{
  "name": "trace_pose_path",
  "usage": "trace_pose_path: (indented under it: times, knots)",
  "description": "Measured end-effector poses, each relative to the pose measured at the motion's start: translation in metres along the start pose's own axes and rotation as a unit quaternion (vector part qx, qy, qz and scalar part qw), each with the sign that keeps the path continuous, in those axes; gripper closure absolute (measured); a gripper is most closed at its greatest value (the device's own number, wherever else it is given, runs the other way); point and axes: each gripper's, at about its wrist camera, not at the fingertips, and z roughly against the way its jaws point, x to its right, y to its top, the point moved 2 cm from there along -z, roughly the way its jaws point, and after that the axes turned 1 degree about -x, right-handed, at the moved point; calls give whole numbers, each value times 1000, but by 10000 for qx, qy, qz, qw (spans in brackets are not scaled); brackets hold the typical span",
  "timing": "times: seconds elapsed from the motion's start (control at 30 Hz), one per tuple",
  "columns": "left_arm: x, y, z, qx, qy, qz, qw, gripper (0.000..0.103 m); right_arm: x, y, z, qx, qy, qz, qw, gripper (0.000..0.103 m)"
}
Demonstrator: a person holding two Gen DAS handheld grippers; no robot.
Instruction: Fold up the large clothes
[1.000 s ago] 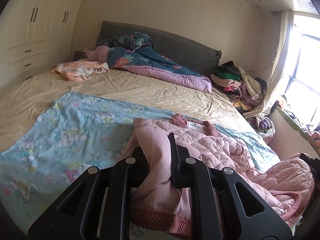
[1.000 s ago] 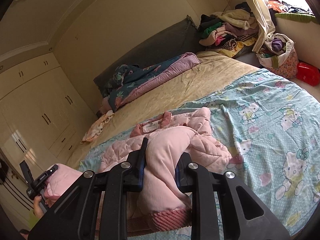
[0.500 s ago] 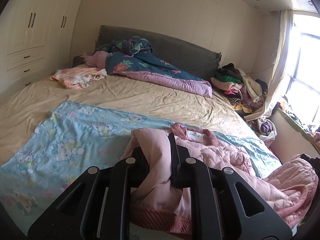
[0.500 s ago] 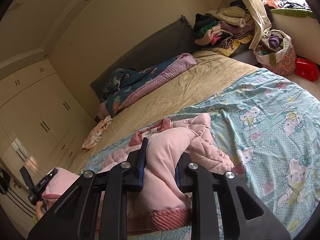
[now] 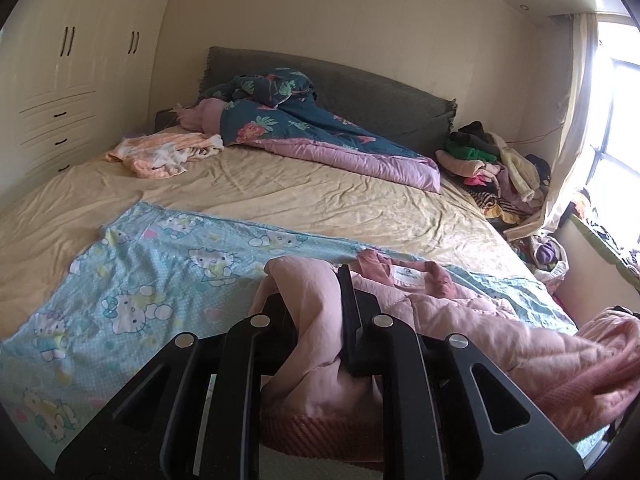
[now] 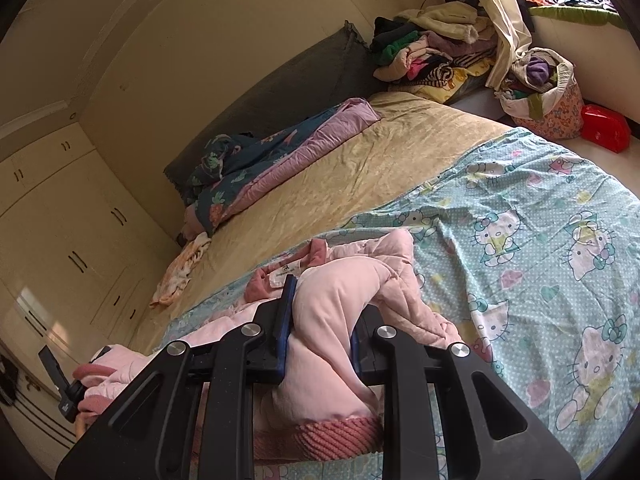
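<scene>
Both grippers carry the pink jacket (image 5: 460,312) farther up the blue sheet (image 5: 160,280), left gripper (image 5: 316,320) and right gripper (image 6: 324,320) each clamped on a cuff; uneven pulling could skew the fold.

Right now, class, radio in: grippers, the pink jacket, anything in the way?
Left gripper and right gripper shut on pink jacket. Jacket bunched over blue cartoon sheet. Nothing blocking.
</scene>
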Motion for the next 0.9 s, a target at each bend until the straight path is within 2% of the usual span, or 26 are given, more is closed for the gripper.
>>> trace_pose_path:
  times: [0.47,0.63,0.73,0.8,0.9]
  knots:
    - [-2,-4,-39,-247,293,-74,9992,93,13,14,-36,-261,-52,-192,9995,80]
    - [-4,-5,-55,-361,380,-77,9986,93,18,19,-48,-359,137,-399,9985,76]
    - [-6,-6,-62,-416,398,-46,9983,93,20,24,-53,-415,387,-584,9967,67]
    - [-7,-6,-68,-447,384,-10,9983,93,19,27,-52,-374,560,-669,9955,46]
    - [-8,-4,-75,-475,376,19,9982,93,13,32,-46,-248,724,-618,9952,36]
